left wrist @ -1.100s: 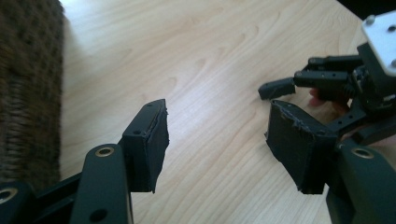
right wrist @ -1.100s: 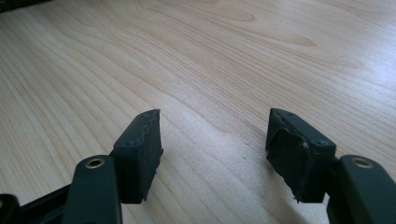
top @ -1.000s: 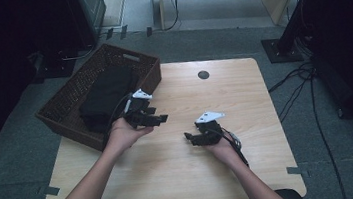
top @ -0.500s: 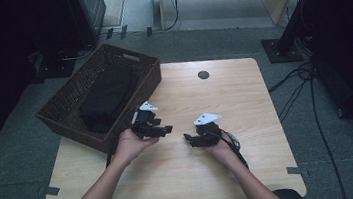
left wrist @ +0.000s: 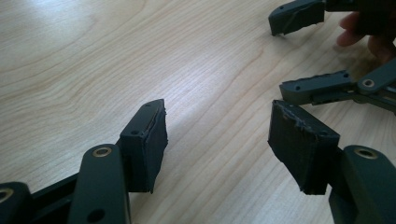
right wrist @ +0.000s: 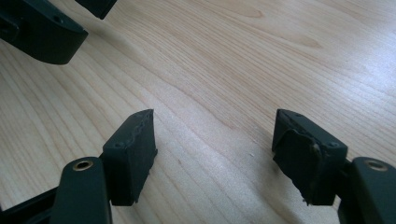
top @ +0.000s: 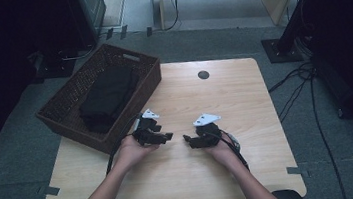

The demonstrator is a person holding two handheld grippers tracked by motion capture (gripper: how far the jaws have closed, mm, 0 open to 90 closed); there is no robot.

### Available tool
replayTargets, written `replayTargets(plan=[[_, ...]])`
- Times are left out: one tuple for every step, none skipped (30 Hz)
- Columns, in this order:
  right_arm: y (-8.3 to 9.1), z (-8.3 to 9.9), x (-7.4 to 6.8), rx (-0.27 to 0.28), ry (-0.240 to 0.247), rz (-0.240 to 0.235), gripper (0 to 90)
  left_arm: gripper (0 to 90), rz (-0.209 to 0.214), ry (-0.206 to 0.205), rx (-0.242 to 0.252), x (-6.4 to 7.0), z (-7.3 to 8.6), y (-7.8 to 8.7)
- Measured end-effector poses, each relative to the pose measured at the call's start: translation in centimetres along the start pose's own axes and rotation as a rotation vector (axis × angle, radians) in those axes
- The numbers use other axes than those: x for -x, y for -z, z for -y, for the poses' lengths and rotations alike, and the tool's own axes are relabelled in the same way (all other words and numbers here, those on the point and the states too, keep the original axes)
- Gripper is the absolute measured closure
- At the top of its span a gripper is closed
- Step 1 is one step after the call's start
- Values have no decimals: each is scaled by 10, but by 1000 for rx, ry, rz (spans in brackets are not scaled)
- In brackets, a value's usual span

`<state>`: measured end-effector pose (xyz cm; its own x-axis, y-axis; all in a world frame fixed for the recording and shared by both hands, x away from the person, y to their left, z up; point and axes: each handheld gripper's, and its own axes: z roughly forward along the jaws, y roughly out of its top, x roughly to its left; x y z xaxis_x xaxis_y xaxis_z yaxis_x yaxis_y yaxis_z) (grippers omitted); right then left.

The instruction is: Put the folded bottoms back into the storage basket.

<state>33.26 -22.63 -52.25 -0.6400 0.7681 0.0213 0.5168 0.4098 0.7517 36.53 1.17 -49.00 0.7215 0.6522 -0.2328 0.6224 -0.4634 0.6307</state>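
Note:
Both hand-held grippers rest low over the middle of the wooden table [top: 244, 92], tips facing each other a short gap apart. My left gripper [top: 167, 137] is open with bare wood between its jaws [left wrist: 217, 149]. My right gripper [top: 188, 139] is open too, nothing between its jaws [right wrist: 215, 149]. In the left gripper view the right gripper's jaws [left wrist: 308, 51] show at the upper right with a person's fingertips behind them. The left gripper's black body [right wrist: 42, 32] appears at the upper left of the right gripper view.
A brown wicker basket [top: 61, 120] hangs over the table's far left corner, holding a folded black cloth [top: 108, 94]. A round dark cable hole [top: 203, 75] sits near the far edge. Cables [top: 312, 114] lie on the floor to the right.
The left hand and its gripper have drawn back from the basket toward the table's middle and now sit close to the right gripper, which shifted only slightly.

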Motion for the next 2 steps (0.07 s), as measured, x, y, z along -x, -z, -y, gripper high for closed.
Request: replayTargets(plan=[[0,0,0,-1,-1,0,296,375,5,11,0,-1,0,0],[0,0,0,-2,-1,-1,296,375,8,16,3,-1,1,-1]])
